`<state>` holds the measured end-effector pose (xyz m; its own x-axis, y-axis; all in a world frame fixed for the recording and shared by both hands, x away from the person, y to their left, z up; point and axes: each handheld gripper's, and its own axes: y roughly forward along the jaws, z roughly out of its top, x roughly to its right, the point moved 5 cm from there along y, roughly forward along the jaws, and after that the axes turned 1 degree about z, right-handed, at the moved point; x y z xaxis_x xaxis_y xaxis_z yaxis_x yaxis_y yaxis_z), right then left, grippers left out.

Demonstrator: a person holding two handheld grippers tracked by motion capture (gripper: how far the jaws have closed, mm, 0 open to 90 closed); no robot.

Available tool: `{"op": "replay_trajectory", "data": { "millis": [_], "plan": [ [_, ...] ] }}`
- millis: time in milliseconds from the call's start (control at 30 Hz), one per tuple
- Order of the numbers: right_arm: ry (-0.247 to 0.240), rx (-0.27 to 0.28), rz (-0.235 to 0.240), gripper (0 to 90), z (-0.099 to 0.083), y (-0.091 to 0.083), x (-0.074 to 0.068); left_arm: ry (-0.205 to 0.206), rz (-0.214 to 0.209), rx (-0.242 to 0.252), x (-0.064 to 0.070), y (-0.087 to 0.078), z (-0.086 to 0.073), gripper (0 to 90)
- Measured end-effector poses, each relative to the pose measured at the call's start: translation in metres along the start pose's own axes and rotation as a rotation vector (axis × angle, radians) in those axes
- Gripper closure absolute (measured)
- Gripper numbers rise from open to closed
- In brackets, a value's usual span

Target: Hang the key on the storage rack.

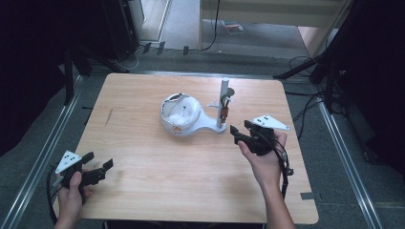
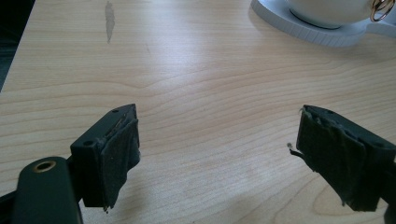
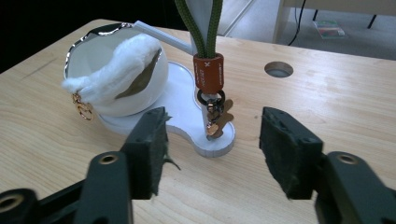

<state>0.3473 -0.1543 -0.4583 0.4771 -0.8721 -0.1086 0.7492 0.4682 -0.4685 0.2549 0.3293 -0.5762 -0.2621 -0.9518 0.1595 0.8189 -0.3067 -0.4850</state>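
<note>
A white stand [image 1: 210,126] near the table's middle carries a bowl [image 1: 168,120] and an upright post [image 1: 223,98]. A white fluffy pouch [image 3: 116,60] with a gold ring [image 3: 84,111] lies in the bowl. From the post hangs a green cord keychain [image 3: 208,72] with a brown leather band and metal charms [image 3: 217,122]. My right gripper [image 3: 212,140] is open, a short way in front of the keychain, and empty. My left gripper [image 2: 215,140] is open over bare wood at the front left [image 1: 99,160], far from the stand [image 2: 322,35].
The wooden table [image 1: 157,167] has rounded corners, a dark smear [image 1: 108,117] at the left and a round hole [image 3: 279,69] behind the stand. Metal rails, black stand legs [image 1: 305,67] and cables surround it on the grey floor.
</note>
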Motion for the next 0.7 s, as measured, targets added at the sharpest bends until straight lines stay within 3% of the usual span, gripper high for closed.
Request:
{"op": "replay_trajectory", "data": {
  "millis": [133, 267, 600, 700],
  "plan": [
    [-0.015, 0.018, -0.019, 35.2, -0.005, -0.003, 0.006, 0.000, 0.001, 0.000, 0.000, 0.000, 0.000, 14.1],
    [-0.001, 0.002, -0.016, 27.4, -0.011, -0.006, 0.012, -0.001, 0.002, 0.000, 0.000, 0.000, 0.000, 14.1],
    [0.002, -0.035, -0.152, 3.7, -0.031, -0.017, 0.029, 0.000, 0.006, -0.001, 0.000, 0.000, 0.000, 14.0],
    [0.012, -0.057, -0.120, 0.0, -0.039, -0.019, 0.032, 0.000, 0.006, 0.000, 0.001, 0.000, 0.000, 14.1]
  ]
}}
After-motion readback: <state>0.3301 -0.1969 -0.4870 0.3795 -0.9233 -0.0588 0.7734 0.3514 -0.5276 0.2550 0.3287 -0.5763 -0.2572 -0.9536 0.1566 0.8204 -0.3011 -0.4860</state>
